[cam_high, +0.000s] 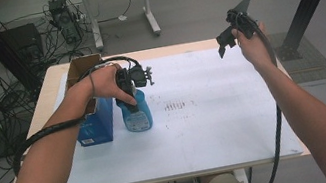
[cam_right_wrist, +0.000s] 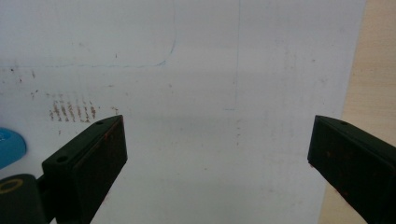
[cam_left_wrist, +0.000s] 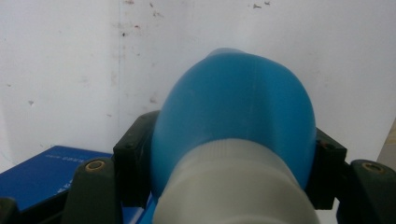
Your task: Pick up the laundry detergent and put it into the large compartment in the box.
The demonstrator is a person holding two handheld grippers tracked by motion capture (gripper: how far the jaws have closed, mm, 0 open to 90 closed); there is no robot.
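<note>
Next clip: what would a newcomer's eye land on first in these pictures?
The blue bottle stands at the left of the white tabletop, clamped near its white neck between the left tongs. Right beside it stands a blue box. The right tongs hang wide open above bare table on the right, holding nothing.

Blue bottle (cam_left_wrist: 233, 116) smooth plastic, slight sheen; white table sheet (cam_high: 215, 112) matt, scuffed; box (cam_high: 97, 126) cardboard.
</note>
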